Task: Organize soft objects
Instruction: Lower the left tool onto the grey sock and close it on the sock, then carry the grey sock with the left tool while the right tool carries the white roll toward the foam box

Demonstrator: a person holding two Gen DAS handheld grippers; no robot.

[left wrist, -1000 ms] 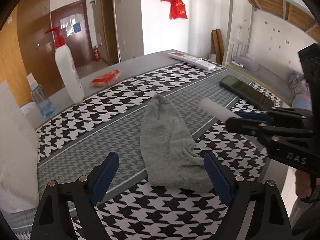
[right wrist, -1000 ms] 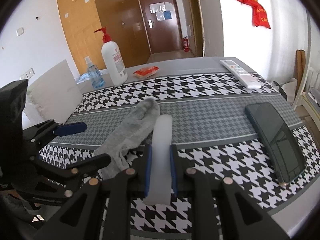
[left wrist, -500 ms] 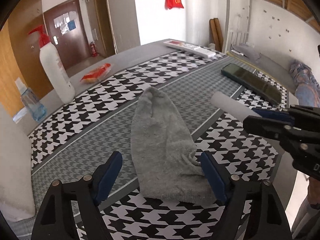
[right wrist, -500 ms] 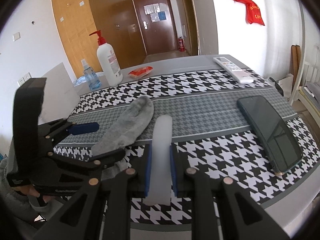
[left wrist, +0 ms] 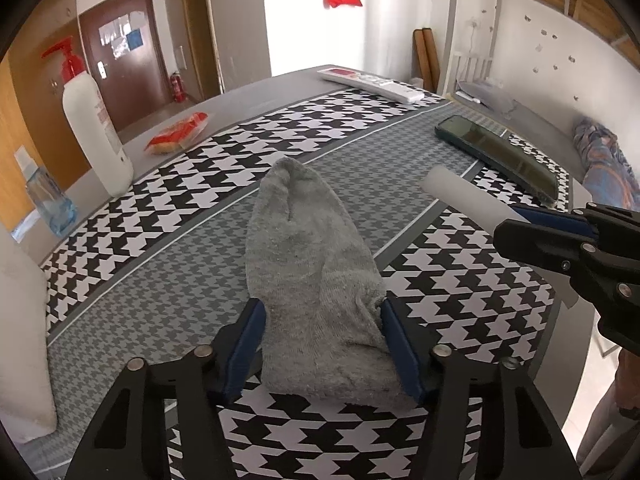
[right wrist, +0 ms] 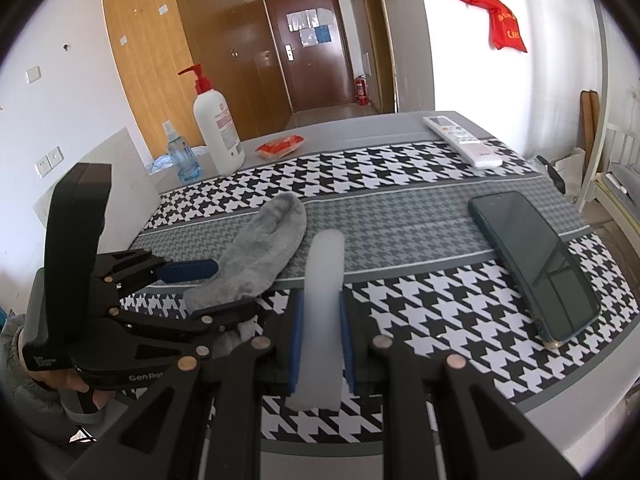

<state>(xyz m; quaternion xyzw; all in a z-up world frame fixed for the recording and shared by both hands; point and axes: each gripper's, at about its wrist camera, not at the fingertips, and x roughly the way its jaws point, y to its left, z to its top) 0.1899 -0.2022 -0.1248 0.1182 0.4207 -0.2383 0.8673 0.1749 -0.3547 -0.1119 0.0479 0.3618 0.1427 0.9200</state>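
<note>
A grey sock (left wrist: 308, 264) lies flat on the houndstooth tablecloth (left wrist: 460, 288); it also shows in the right wrist view (right wrist: 264, 248). My left gripper (left wrist: 322, 312) is open, its blue pads on either side of the sock's cuff end, touching or nearly touching the fabric. My right gripper (right wrist: 320, 312) is shut on a white foam tube (right wrist: 324, 304), held just above the cloth to the right of the sock. The tube also shows in the left wrist view (left wrist: 464, 196).
A dark phone (right wrist: 532, 260) lies at the right. A white remote (right wrist: 460, 140), a red packet (right wrist: 280, 146), a pump bottle (right wrist: 216, 128) and a small spray bottle (right wrist: 180, 156) stand at the back. A white board (left wrist: 20, 320) leans at the left edge.
My left gripper has moved forward over the sock's cuff and its jaws have narrowed around it. The right gripper keeps hold of the tube, nearly still.
</note>
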